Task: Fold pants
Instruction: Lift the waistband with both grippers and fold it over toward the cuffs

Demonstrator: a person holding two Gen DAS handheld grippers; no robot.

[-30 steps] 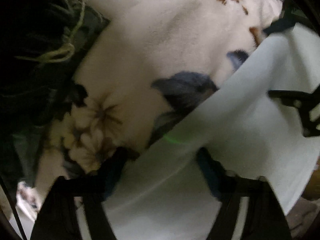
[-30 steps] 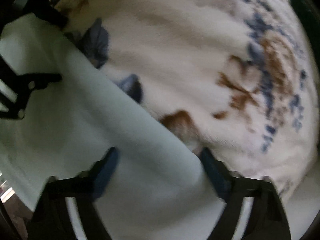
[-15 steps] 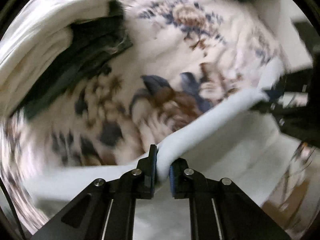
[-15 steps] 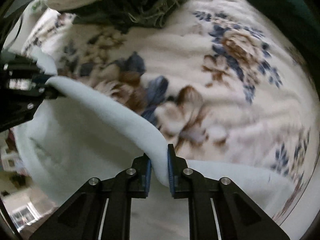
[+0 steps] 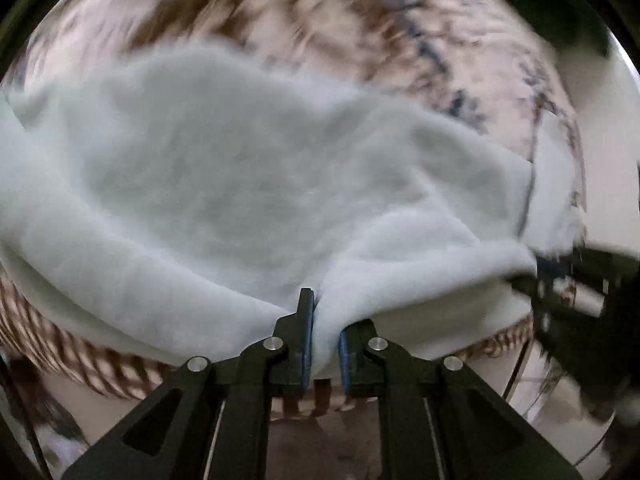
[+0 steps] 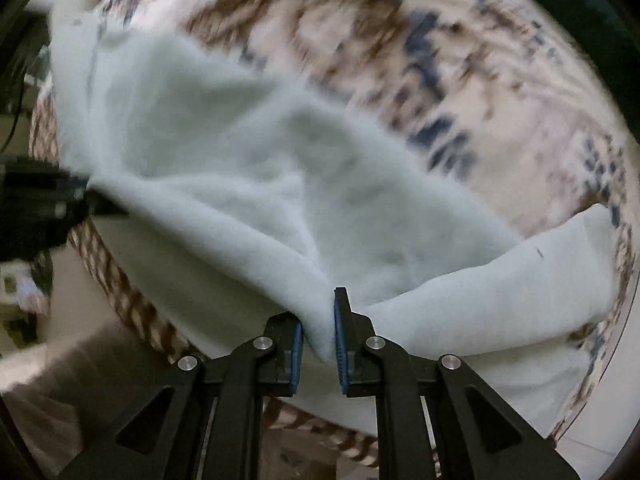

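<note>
Over the floral blanket, both grippers' fingers stay pinched on the pants, now spread wider.

Dim soft light, heavy motion blur, fisheye vignette

Motion blur smears the floral blanket and the far gripper.

Each wrist camera looks forward along its own fingers, close over the bed. Both views share the pale pants and the floral blanket.
</note>
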